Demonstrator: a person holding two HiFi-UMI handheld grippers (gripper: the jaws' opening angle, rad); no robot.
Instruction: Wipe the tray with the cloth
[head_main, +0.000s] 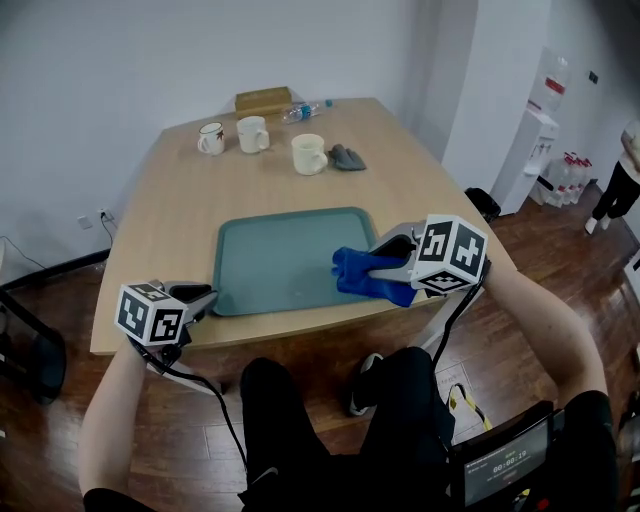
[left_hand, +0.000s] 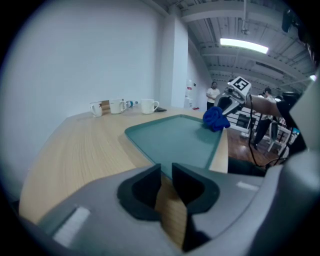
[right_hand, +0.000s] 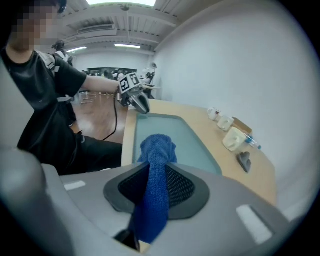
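**You are looking through three cameras, and all three are taking in the tray (head_main: 280, 260).**
Your head camera is looking steeply down on the table (head_main: 190, 200) from its near edge. The left gripper (head_main: 205, 296) view is looking low across the tray from off its near left corner, catching the right gripper (left_hand: 226, 104). The right gripper view is facing back along the tray, close over the cloth (right_hand: 152, 170), catching the left gripper.

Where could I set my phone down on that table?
Bare wood lies between the tray and the mugs, and left of the tray. Crowded: the far edge, and where the right gripper holds the cloth.
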